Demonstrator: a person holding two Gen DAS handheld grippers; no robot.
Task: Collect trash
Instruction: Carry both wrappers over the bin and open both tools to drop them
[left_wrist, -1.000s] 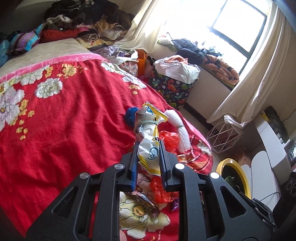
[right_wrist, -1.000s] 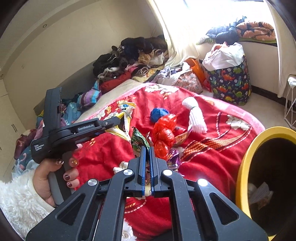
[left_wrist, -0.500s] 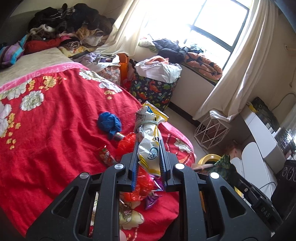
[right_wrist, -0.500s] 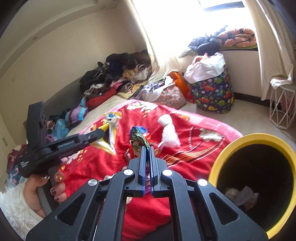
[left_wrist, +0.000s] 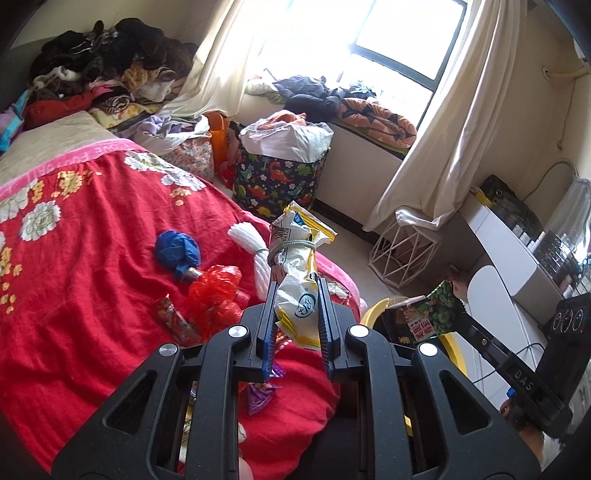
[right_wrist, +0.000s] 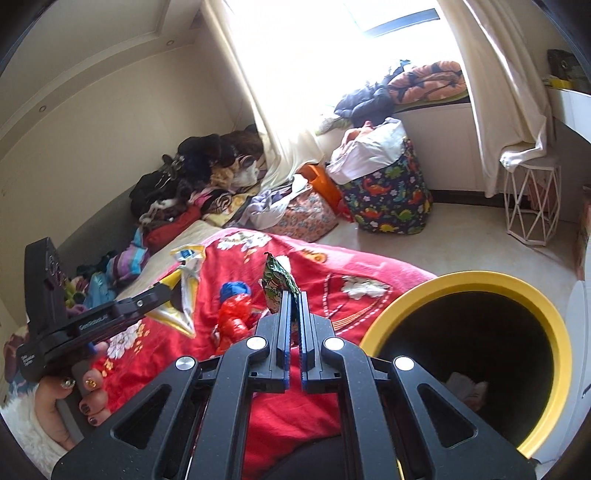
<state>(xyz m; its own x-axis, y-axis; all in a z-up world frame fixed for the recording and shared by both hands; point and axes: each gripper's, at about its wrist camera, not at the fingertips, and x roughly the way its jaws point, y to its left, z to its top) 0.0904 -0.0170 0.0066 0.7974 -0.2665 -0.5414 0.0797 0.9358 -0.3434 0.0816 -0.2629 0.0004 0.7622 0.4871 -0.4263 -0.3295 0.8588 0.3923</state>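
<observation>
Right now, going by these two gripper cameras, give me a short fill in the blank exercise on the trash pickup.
1. The left gripper is shut on a white and ____ snack bag.
2. The right gripper pinches a ____ wrapper.
3. The black bin has a ____ rim.
4. The crumpled blue wad lies on the ____ blanket.

Missing words: yellow; green; yellow; red

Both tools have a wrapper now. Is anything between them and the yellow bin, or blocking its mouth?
Nothing visible. The right tool, shut on the green wrapper, is beside the yellow bin, whose mouth is open with only some trash at the bottom. The left tool, shut on the white-and-yellow wrapper, has just air and the right tool ahead.
</observation>
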